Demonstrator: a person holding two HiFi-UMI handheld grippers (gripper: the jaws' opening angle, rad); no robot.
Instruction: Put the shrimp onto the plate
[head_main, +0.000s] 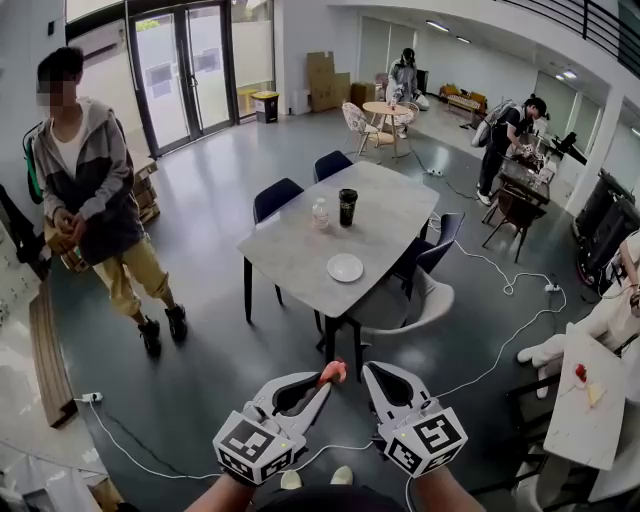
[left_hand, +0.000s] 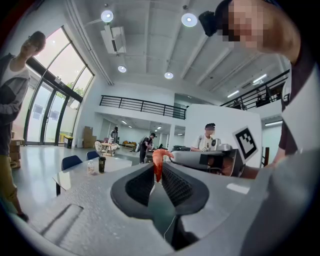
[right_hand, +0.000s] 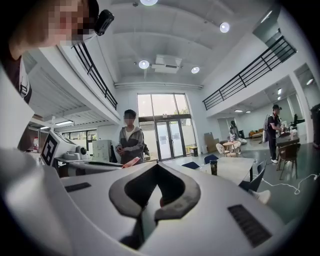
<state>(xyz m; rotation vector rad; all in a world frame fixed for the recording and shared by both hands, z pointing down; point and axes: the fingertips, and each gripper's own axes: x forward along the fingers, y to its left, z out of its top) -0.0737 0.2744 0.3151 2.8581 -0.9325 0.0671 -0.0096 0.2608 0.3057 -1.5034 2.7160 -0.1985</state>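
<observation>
We log: shrimp clamped in left hand-held gripper; right hand-held gripper jaws together; plate on worktop

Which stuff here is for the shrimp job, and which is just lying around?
For the job: shrimp, pinched in the left gripper; white plate on the grey table.
Just lying about: water bottle, dark cup, blue chairs.
</observation>
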